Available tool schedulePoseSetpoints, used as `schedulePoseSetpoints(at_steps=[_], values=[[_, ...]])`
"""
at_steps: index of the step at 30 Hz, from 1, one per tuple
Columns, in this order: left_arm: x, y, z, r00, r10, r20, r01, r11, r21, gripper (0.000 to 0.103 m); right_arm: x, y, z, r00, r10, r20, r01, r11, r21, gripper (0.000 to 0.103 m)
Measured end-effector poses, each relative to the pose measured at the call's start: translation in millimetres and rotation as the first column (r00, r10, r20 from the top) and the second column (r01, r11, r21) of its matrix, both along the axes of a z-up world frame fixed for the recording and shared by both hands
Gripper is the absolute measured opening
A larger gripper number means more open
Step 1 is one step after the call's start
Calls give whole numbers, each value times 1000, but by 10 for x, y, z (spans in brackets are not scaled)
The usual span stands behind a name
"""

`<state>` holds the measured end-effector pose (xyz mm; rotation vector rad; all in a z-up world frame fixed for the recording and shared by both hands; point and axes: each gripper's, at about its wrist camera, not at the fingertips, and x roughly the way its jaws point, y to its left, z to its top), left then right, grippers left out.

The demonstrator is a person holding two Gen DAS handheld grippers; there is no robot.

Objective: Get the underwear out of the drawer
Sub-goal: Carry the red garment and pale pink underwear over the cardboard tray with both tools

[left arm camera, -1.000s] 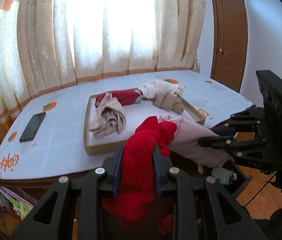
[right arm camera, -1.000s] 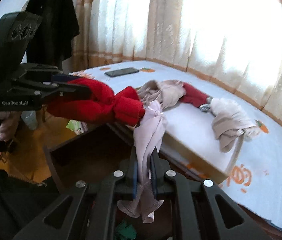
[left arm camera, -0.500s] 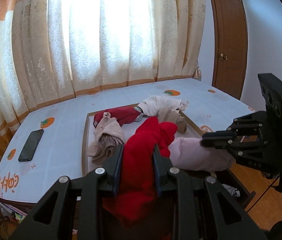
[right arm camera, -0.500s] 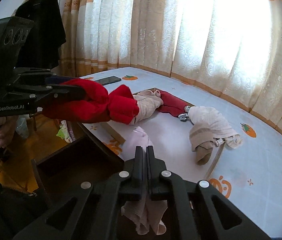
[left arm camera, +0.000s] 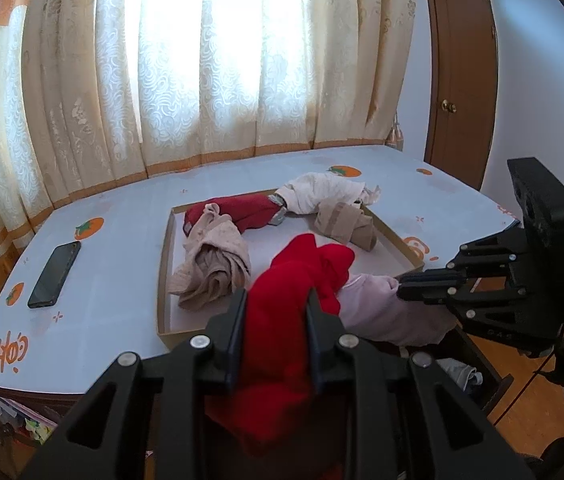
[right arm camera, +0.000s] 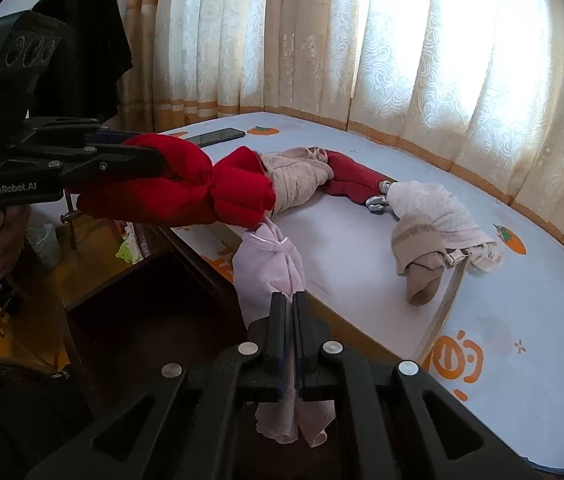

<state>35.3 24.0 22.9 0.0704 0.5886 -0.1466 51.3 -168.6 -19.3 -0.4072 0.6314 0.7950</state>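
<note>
My left gripper (left arm camera: pixel 276 296) is shut on a bunched red underwear (left arm camera: pixel 306 268), held in the air over the near edge of the table. Beside it on the right, my right gripper (left arm camera: pixel 402 286) is shut on a pale pink underwear (left arm camera: pixel 374 304) that hangs below its fingers. In the right wrist view the pink underwear (right arm camera: pixel 270 264) bulges ahead of the right gripper (right arm camera: pixel 289 298), just under the red underwear (right arm camera: pixel 186 192) in the left gripper (right arm camera: pixel 158 152). The dark open drawer (right arm camera: pixel 142 312) lies below and to the left.
A shallow cardboard tray (left arm camera: pixel 164 256) on the flowered table holds several beige, white and dark red garments. A black phone (left arm camera: pixel 55 274) lies left of it. Curtains fill the back, a brown door (left arm camera: pixel 462 80) stands at right, and a black garment (right arm camera: pixel 82 40) hangs at left.
Both grippers have carried their garments from above the drawer towards the table and tray. The right jaws have pinched tighter on the pink cloth.
</note>
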Motion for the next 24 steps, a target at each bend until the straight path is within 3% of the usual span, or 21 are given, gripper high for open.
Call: schedulePoseSetpoints(at_steps=[5, 7, 10, 14, 19, 24], values=[[4, 27, -34, 1000, 2, -7, -2, 1000, -9, 25, 54, 53, -94, 1000, 2, 3, -2, 1000, -21, 5], [2, 35, -49, 1000, 3, -10, -4, 1000, -10, 25, 55, 98, -183, 999, 24, -36, -26, 998, -48, 4], [11, 51, -55, 1000, 9, -11, -9, 1000, -14, 25, -21, 113, -212, 1000, 25, 0, -25, 998, -49, 3], [20, 75, -38, 1000, 17, -8, -17, 1000, -12, 25, -192, 56, 92, 997, 41, 68, -44, 998, 46, 3], [42, 71, 58, 1000, 17, 13, -17, 1000, -21, 25, -173, 65, 447, 991, 32, 130, -39, 998, 52, 3], [141, 33, 152, 1000, 11, 27, -11, 1000, -11, 25, 47, 75, 547, 991, -1, 134, -4, 999, 35, 3]])
